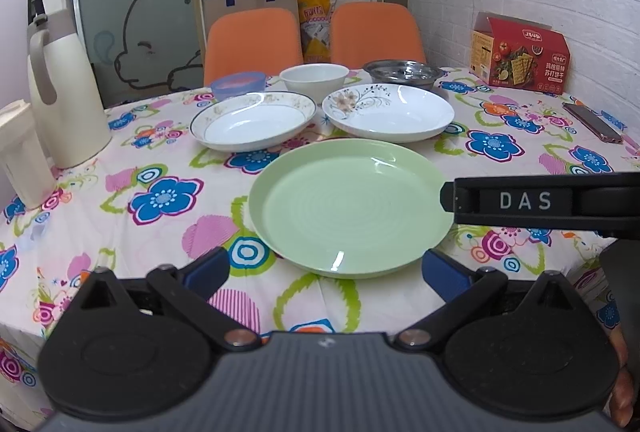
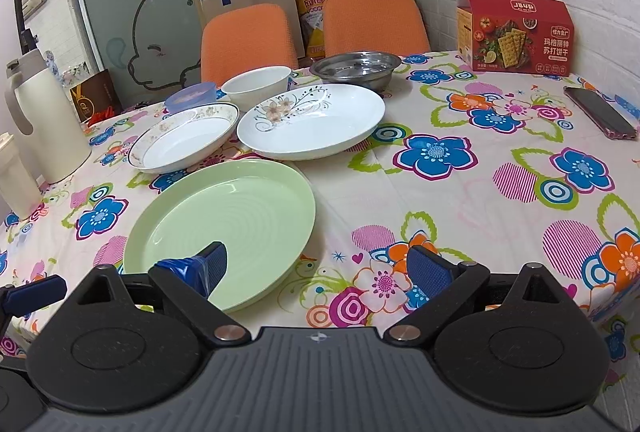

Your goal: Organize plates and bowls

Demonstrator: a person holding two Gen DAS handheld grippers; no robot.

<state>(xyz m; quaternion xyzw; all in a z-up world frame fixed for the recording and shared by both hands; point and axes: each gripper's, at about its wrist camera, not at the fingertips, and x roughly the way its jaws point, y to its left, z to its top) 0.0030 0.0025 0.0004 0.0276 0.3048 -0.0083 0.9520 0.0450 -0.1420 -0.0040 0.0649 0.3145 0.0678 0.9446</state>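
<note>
Reading "DAS", right gripper [image 1: 532,200] label sits beside green plate [image 1: 348,206].

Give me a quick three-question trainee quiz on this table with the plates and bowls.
1. True or false: the green plate is stacked on another plate.
2. Which bowl stands between the blue bowl and the steel bowl? A) white bowl B) red bowl C) glass bowl
3. Fill in: the left gripper and right gripper are both ____ and hold nothing.

Key: 1 false, it lies alone on the tablecloth. 2 A, the white bowl. 3 open.
</note>
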